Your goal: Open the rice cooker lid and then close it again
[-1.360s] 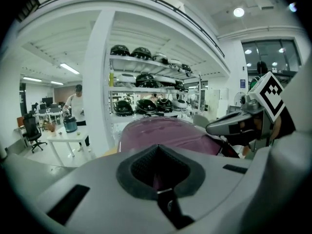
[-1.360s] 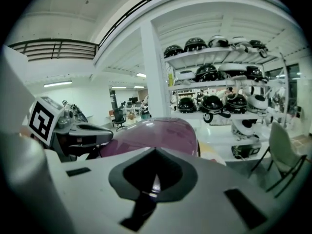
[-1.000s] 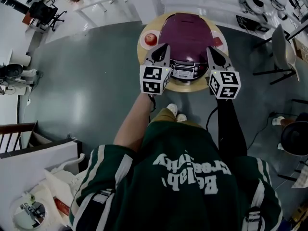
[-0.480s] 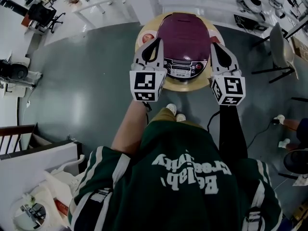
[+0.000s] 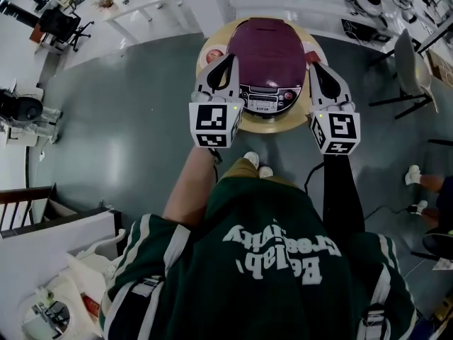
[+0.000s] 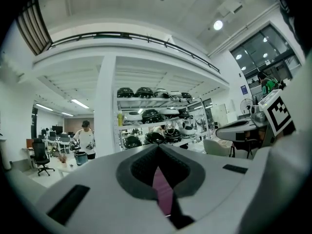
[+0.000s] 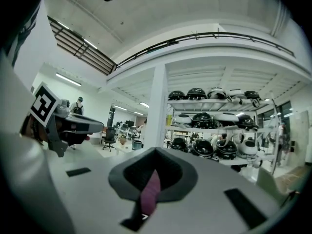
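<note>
The rice cooker (image 5: 269, 48) has a maroon lid, which is down, and a silver control panel (image 5: 263, 102) facing me. It stands on a round wooden table (image 5: 272, 127). My left gripper (image 5: 230, 57) hangs by the cooker's left side, raised above the table, jaws together and holding nothing. My right gripper (image 5: 313, 66) hangs by the cooker's right side in the same way. In the left gripper view the left gripper (image 6: 158, 148) shows only a thin maroon sliver through its slit. The right gripper (image 7: 155, 153) shows the same in its own view.
A plate with a red apple (image 5: 216, 54) sits on the table left of the cooker, partly behind my left gripper. A chair (image 5: 407, 66) stands at the right. Shelves of round appliances (image 6: 153, 116) and a standing person (image 6: 86, 138) are across the room.
Both grippers have risen toward me and spread slightly apart over the last second. The cooker lid stays down.
</note>
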### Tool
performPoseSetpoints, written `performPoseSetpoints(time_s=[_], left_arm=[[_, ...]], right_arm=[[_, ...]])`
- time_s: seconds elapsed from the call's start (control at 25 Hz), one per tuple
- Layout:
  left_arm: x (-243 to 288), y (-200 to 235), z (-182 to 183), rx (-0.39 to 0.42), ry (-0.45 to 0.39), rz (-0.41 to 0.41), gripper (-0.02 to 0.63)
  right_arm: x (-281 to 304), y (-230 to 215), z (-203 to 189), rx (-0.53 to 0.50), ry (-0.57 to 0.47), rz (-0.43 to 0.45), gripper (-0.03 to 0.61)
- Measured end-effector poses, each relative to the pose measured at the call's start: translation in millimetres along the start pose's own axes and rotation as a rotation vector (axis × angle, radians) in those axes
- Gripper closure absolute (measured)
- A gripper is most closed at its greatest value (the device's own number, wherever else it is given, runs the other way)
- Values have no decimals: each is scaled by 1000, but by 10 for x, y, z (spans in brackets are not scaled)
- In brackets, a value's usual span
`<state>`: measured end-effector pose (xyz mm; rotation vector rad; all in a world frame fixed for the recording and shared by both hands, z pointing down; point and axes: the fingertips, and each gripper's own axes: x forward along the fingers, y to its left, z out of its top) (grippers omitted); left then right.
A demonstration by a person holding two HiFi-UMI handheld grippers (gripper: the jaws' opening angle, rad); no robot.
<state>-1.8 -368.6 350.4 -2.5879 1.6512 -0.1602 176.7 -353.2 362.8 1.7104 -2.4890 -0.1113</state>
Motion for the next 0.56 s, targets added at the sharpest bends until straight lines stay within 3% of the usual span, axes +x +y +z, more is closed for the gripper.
performPoseSetpoints(time_s=[0.56], left_arm=[[-14, -127, -221, 44, 51, -27, 617]], right_arm=[[2, 125, -224, -5, 41, 49, 575]])
